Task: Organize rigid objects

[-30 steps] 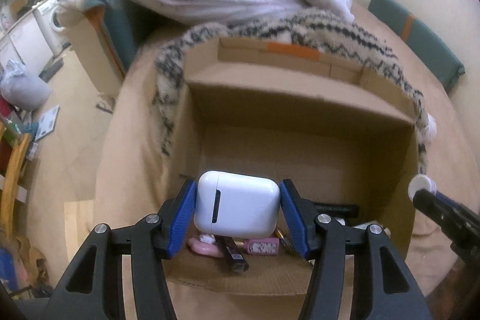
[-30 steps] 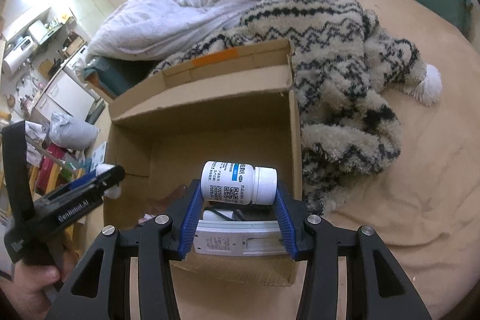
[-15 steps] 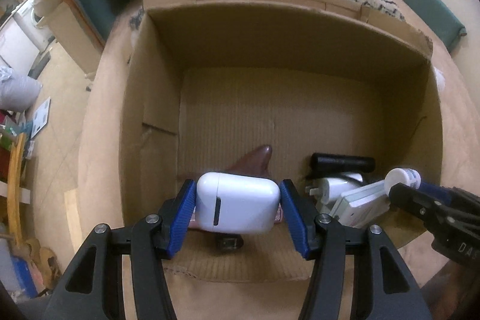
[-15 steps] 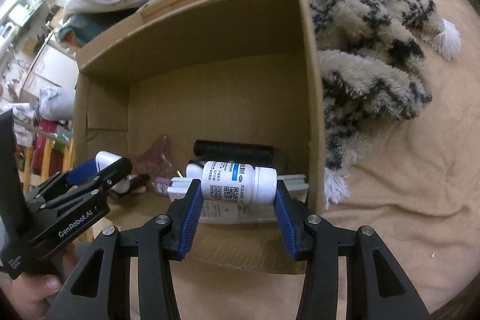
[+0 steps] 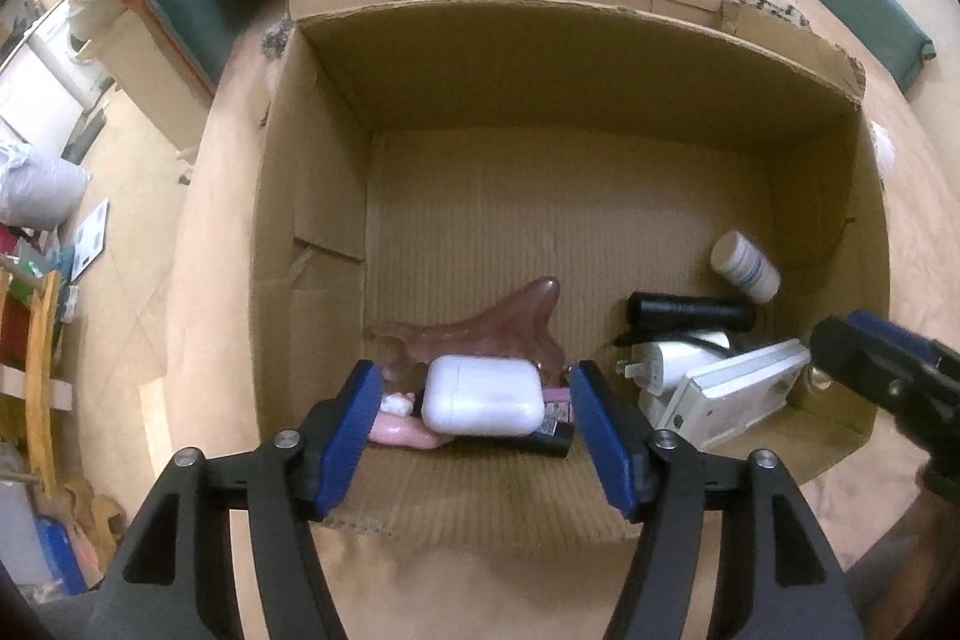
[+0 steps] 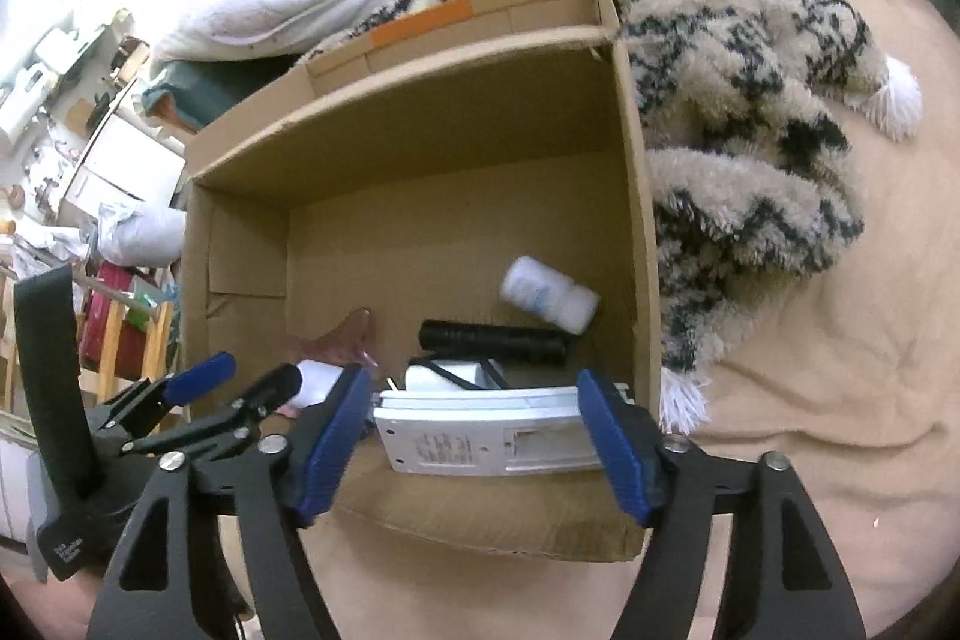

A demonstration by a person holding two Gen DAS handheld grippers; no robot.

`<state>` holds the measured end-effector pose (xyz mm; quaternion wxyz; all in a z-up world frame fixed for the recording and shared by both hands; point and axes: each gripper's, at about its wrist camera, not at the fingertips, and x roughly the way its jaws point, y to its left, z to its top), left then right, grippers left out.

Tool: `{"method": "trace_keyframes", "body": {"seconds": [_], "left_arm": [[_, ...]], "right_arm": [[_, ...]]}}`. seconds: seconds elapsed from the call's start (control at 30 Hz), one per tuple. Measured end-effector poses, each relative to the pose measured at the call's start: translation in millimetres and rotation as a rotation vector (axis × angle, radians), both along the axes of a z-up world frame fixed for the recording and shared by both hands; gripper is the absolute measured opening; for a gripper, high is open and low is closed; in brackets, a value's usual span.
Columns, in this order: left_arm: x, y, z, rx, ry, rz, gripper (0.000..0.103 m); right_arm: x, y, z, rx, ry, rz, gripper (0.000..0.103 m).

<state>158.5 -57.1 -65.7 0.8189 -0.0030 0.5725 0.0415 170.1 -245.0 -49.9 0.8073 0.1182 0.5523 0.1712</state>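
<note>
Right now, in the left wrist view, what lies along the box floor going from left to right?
White earbud case between the opening left gripper fingers → white plug adapter → white flat device → right gripper's fingertip at the box edge.

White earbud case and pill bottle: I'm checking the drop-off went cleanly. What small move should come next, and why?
Probably lift both grippers straight up out of the cardboard box. The left gripper is opening, its pads clear of the earbud case; the right gripper is opening too, and the pill bottle lies loose inside.
</note>
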Motion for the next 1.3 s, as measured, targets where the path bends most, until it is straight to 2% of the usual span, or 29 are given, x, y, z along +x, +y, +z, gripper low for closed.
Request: {"method": "trace_keyframes", "body": {"seconds": [0.1, 0.27, 0.37, 0.43, 0.53, 0.7, 0.93, 1.07, 1.17, 1.3], "left_arm": [[-2.9, 0.7, 6.2, -0.016, -0.009, -0.002, 0.062], [-10.8, 5.0, 17.9, -0.007, -0.024, 0.024, 0.062], [-16.5, 9.0, 25.2, -0.030, -0.029, 0.036, 0.065], [-23.6, 13.5, 36.8, -0.051, -0.057, 0.046, 0.070], [-37.4, 20.4, 55.1, -0.073, -0.121, 0.063, 0.083], [-64.7, 28.6, 84.8, -0.078, -0.231, 0.051, 0.100], [-107.0, 37.8, 122.5, -0.048, -0.379, 0.039, 0.102], [-130.2, 41.5, 140.0, -0.015, -0.454, 0.041, 0.102], [-139.3, 42.2, 142.3, 0.003, -0.486, 0.043, 0.102], [-143.1, 46.0, 124.1, 0.045, -0.458, 0.081, 0.102]], "right_arm": [[-2.2, -0.8, 8.2, -0.005, -0.041, -0.007, 0.103], [-7.0, -4.3, 22.1, 0.009, -0.099, -0.038, 0.103], [-13.8, -6.6, 30.5, -0.021, -0.132, -0.047, 0.103], [-21.1, -7.0, 37.4, -0.050, -0.160, -0.041, 0.103], [-36.3, -7.1, 50.9, -0.083, -0.213, -0.025, 0.103], [-66.7, -9.8, 83.3, -0.120, -0.347, -0.031, 0.103], [-106.9, -7.2, 116.0, -0.144, -0.474, -0.037, 0.103], [-123.4, -3.2, 124.5, -0.151, -0.518, -0.030, 0.103], [-129.5, -0.3, 118.0, -0.152, -0.538, -0.024, 0.103], [-129.2, 2.4, 95.3, -0.150, -0.504, -0.032, 0.103]]}}
